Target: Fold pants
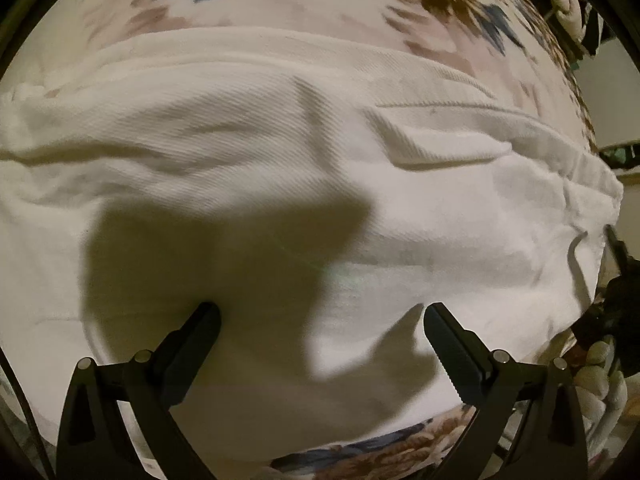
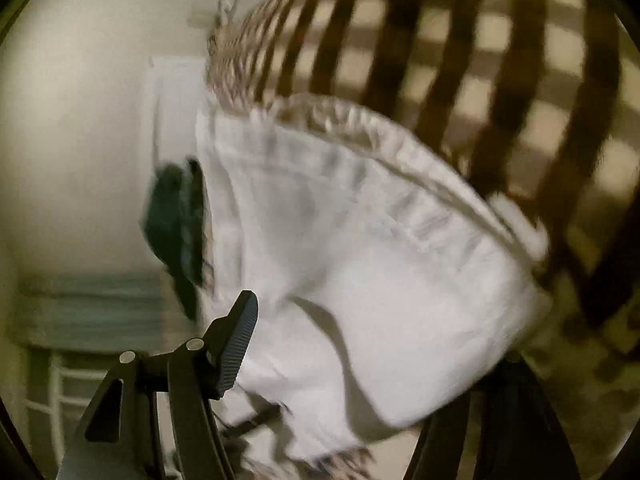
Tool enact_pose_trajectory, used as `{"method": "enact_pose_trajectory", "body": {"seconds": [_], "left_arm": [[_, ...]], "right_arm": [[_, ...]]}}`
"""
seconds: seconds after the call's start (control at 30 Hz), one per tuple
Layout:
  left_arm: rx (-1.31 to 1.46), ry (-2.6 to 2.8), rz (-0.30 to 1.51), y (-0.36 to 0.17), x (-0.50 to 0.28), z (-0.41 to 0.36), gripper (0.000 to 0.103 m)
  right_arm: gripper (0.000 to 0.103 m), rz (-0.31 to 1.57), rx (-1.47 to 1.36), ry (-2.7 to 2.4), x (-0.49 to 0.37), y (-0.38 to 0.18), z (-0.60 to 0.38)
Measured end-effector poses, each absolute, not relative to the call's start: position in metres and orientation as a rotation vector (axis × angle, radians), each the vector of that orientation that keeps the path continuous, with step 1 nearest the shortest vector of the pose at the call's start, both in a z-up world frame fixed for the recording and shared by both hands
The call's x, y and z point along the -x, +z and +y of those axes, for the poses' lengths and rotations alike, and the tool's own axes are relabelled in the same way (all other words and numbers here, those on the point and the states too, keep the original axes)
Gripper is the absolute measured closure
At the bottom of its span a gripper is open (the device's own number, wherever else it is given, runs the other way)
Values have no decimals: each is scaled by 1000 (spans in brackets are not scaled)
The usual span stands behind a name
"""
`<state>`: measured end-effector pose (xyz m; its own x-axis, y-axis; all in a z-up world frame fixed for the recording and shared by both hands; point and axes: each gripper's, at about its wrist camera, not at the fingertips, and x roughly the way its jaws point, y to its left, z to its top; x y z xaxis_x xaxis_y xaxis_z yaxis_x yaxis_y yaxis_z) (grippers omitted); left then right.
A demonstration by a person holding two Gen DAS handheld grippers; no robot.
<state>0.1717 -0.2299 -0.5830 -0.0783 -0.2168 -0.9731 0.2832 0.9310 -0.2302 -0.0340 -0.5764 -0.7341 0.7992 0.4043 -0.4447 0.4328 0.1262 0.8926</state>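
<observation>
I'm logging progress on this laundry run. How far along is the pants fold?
Done: the white pants lie spread on the floral blanket. In hand: the right tool has fabric draped over it, waistband lifted; the left tool hovers open. Left: no finished fold shows.

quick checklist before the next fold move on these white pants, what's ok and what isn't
1. Left gripper open, fingers apart above the cloth, nothing between them: ok.
2. White pants lying on the floral bedspread in the left wrist view: ok, though creased.
3. Right gripper holding the pants: cannot tell, one finger is hidden by cloth.
4. Gathered waistband raised off the surface: ok.
5. Edges aligned for folding: cannot tell, the right wrist view is blurred.
</observation>
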Motion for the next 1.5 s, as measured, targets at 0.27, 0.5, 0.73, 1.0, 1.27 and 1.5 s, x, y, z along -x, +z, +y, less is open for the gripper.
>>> {"method": "enact_pose_trajectory", "body": {"seconds": [0.27,0.5,0.73,1.0,1.27,1.5], "left_arm": [[81,-405,1611,-581,-183,-201,0],[56,-422,1601,-579,-187,-201,0],[4,-382,1609,-580,-176,-198,0],[46,-284,1608,-557,-189,-198,0],[225,-269,1474,-479,-178,-79,0],[289,-116,1413,-472,-177,44,0]], "right_arm": [[35,883,-1390,79,22,-742,-532],[36,610,-1517,-84,41,-748,-551],[96,747,-1402,-202,26,-747,-555],[97,780,-1214,-269,11,-683,-538],[97,849,-789,-158,-53,-553,-438],[97,978,-550,108,-123,-543,-244]]}}
